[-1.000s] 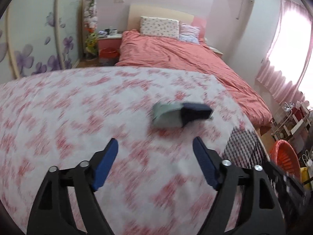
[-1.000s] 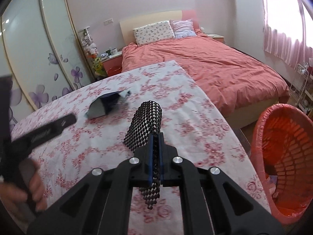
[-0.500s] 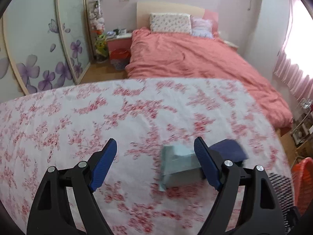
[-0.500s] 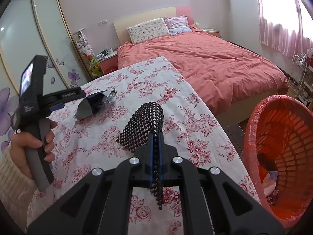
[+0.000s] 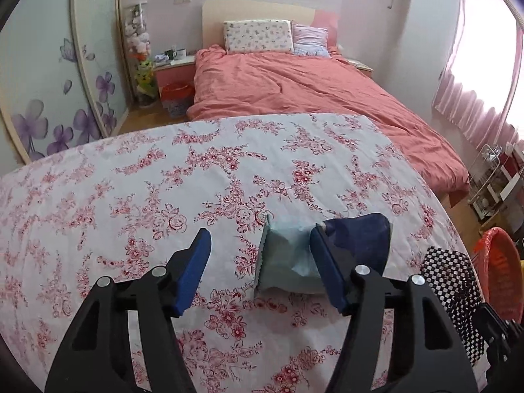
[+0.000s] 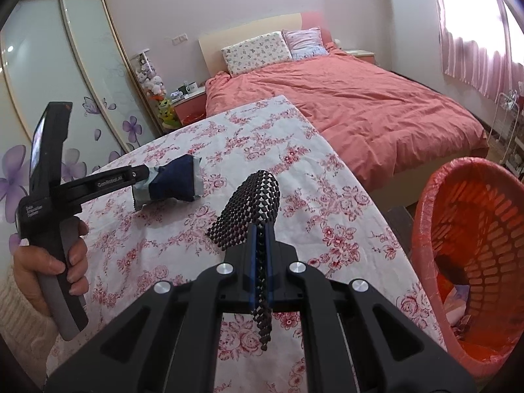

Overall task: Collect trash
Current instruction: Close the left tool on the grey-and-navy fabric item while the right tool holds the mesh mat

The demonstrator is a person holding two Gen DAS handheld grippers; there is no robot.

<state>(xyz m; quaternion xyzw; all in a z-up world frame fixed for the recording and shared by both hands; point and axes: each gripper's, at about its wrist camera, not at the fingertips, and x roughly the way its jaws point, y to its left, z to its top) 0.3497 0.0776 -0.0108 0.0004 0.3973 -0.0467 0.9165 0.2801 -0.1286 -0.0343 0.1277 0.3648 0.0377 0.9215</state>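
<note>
over the tablecloth (image 5: 137, 177), left gripper (image 5: 258, 268) open astride the wrapper (image 5: 288, 258).

The left gripper (image 6: 140, 177) arm reads "GenRobot.AI".

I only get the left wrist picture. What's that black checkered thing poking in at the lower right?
Observer: A checkered wrapper, pinched between the shut fingers of the right gripper.
Operator: And the orange thing at the edge?
Observer: An orange basket beside the table, with a few scraps at its bottom.
Operator: Who holds the left gripper, open at the blue packet?
Observer: A bare left hand in a cream sleeve, wrapped round its handle.
</note>
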